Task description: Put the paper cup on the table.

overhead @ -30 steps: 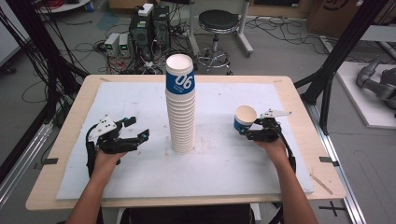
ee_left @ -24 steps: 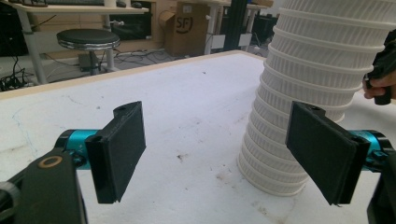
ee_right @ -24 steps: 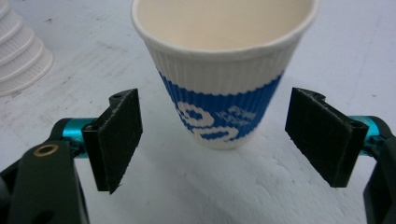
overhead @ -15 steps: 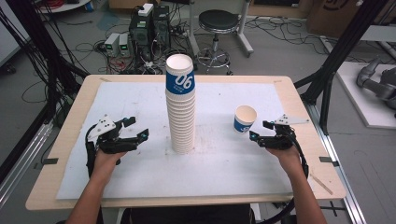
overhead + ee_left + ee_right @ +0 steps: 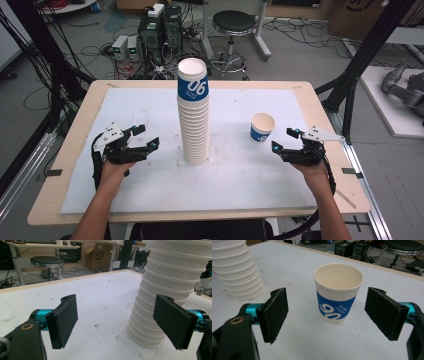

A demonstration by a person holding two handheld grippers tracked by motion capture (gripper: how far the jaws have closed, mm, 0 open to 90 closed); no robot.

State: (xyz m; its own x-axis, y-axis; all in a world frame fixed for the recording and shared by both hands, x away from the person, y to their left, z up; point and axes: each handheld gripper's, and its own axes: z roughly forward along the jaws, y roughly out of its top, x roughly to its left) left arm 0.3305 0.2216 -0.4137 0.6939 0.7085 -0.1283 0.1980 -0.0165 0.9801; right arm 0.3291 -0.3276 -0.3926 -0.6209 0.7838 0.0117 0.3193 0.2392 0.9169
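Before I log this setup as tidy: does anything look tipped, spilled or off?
Nothing is tipped or spilled. The single cup stands upright and empty. The tall cup stack leans slightly, and the white table cover has a few small smudges.

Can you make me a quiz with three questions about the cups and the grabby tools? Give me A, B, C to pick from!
1. Where is the single cup?
A. On top of the stack
B. On the table, in front of the right tool
C. Inside the left tool

2. What colour is the band on the single cup?
A. Blue
B. Red
C. Green

3. How is the right tool?
A. Shut on the cup
B. Open, not touching the cup
C. Lying under the stack

Answers:
1. B, the cup stands upright on the table, apart from the stack and just ahead of the right tool.
2. A, a blue band with white print wraps its side in the right gripper view.
3. B, both jaws stand wide apart with table showing between each jaw and the cup.
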